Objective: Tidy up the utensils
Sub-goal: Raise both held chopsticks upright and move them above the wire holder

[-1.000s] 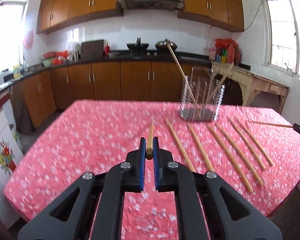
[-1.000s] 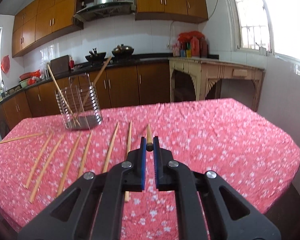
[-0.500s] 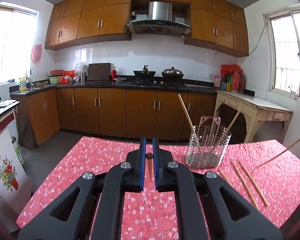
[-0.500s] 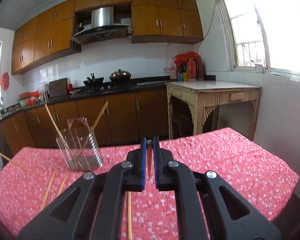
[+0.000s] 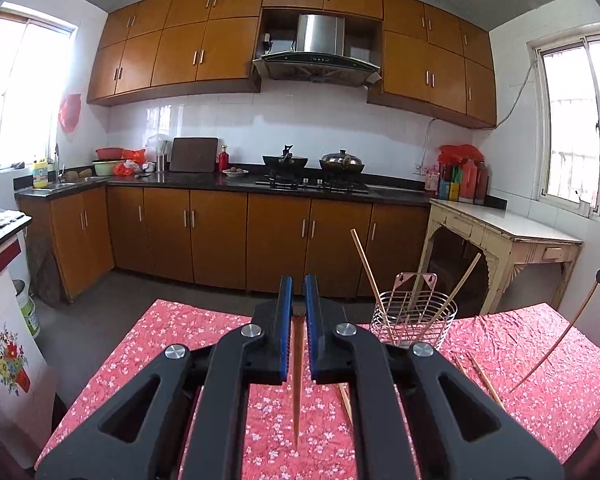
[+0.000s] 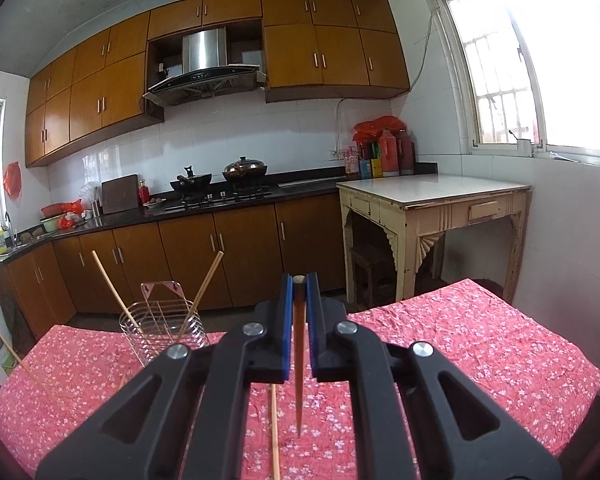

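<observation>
1. Left wrist view: the desk point(image 5: 172, 344) under its red floral cloth fills the lower frame, with the wire holder point(image 5: 414, 322) standing at its far side, right of centre. In the right wrist view the holder point(image 6: 162, 330) sits to the left. Both carries should converge on it.
2. The holder has two chopsticks leaning in it. I judge the opening roomy, but the leaning sticks could deflect a new one, so aim for the free gap.
3. Loose chopsticks point(image 5: 480, 376) lie on the cloth near the holder; one more point(image 6: 274, 432) shows below the right gripper. Keep the carry high enough to clear them.
4. The left gripper point(image 5: 296, 312) has its fingers narrow, clamped on a chopstick point(image 5: 298, 384) whose tip hangs down toward the camera.
5. The right gripper point(image 6: 298, 312) grips its chopstick point(image 6: 298, 368) the same way, fingers closed on its top end.
6. Judgement: go one hand at a time, bring the hanging tip over the rim, lower, then release.
</observation>
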The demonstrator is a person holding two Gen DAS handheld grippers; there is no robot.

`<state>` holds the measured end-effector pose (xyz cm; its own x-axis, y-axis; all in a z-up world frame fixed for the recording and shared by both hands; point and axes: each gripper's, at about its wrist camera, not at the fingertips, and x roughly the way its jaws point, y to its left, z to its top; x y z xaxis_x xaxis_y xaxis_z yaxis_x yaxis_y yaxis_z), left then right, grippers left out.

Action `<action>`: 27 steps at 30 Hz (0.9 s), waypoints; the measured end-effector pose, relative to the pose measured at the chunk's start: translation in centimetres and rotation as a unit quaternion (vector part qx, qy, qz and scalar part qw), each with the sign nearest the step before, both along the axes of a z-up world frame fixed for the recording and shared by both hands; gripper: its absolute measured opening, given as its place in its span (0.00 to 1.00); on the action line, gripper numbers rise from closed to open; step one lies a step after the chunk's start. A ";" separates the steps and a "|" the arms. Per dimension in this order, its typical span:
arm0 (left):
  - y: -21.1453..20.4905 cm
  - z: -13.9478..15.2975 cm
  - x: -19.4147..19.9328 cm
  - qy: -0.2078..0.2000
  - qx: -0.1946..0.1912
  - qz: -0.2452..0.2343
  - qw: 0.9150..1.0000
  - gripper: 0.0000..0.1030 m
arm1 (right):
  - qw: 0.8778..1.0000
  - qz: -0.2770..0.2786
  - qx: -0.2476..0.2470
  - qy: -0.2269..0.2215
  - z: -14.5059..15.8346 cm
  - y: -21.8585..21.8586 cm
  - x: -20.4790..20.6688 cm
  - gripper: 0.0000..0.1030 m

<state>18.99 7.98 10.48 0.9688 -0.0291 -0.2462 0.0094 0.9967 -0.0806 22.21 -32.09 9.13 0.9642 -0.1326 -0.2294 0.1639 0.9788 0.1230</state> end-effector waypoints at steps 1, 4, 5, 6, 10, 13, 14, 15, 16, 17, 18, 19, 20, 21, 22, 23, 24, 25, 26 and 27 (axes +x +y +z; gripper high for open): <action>0.0 0.1 0.1 0.001 0.000 -0.001 1.000 0.07 | 1.000 0.001 0.000 0.000 0.2 0.1 0.1 0.08; -0.1 0.4 0.4 0.001 -0.002 -0.004 1.000 0.07 | 1.000 0.003 -0.002 -0.001 0.6 0.3 0.3 0.08; -0.1 0.5 0.5 -0.001 -0.001 -0.003 1.000 0.07 | 1.000 0.005 -0.001 -0.002 0.7 0.4 0.4 0.08; -0.1 0.5 0.5 -0.001 -0.001 -0.004 1.000 0.07 | 1.000 0.008 0.001 -0.002 0.8 0.5 0.4 0.08; -0.4 0.9 0.5 -0.004 -0.003 -0.008 1.000 0.07 | 1.000 0.022 0.006 -0.005 1.4 0.9 0.5 0.08; -0.5 1.5 0.8 -0.007 -0.005 -0.011 1.000 0.07 | 1.000 0.030 0.003 -0.010 2.1 1.6 0.8 0.08; -0.7 1.8 0.9 -0.008 -0.005 -0.012 1.000 0.07 | 0.999 0.032 0.004 -0.012 2.4 1.8 0.9 0.08; -1.0 2.3 1.2 -0.011 -0.006 -0.013 1.000 0.07 | 0.999 0.037 0.007 -0.015 2.8 1.9 1.1 0.08; -0.9 2.6 1.3 -0.013 -0.007 -0.014 1.000 0.07 | 0.999 0.041 0.010 -0.017 3.2 2.0 1.3 0.08; -1.1 3.2 1.5 -0.017 -0.008 -0.017 1.000 0.07 | 0.999 0.045 0.014 -0.021 3.7 2.2 1.5 0.08; -1.3 3.6 1.7 -0.019 -0.009 -0.018 1.000 0.07 | 0.998 0.050 0.017 -0.025 4.1 2.4 1.7 0.08; -1.5 4.1 1.9 -0.021 -0.011 -0.021 0.999 0.07 | 0.998 0.054 0.017 -0.029 4.6 2.6 1.8 0.08; -1.8 4.8 2.3 -0.022 -0.012 -0.025 0.999 0.07 | 0.998 0.057 0.015 -0.033 5.1 2.9 2.0 0.08; -2.1 5.2 2.5 -0.023 -0.013 -0.027 0.999 0.07 | 0.997 0.060 0.013 -0.037 5.5 3.2 2.2 0.08; -2.4 5.8 2.8 -0.025 -0.014 -0.032 0.999 0.07 | 0.997 0.066 0.011 -0.042 6.2 3.7 2.5 0.08; -2.6 6.4 3.0 -0.028 -0.013 -0.033 0.999 0.07 | 0.996 0.072 0.007 -0.048 6.9 4.2 2.8 0.08; -3.1 7.2 3.4 -0.036 -0.008 -0.034 0.999 0.07 | 0.996 0.075 0.005 -0.052 7.3 4.5 3.0 0.08; -3.5 7.7 3.6 -0.041 -0.005 -0.034 0.999 0.07 | 0.995 0.081 0.003 -0.059 8.0 5.1 3.3 0.08; -3.9 8.3 4.0 -0.045 -0.005 -0.036 0.998 0.07 | 0.994 0.086 0.003 -0.063 8.6 5.6 3.7 0.08; -4.3 9.0 4.5 -0.047 -0.008 -0.041 0.998 0.07 | 0.994 0.089 0.003 -0.066 9.2 6.0 4.1 0.08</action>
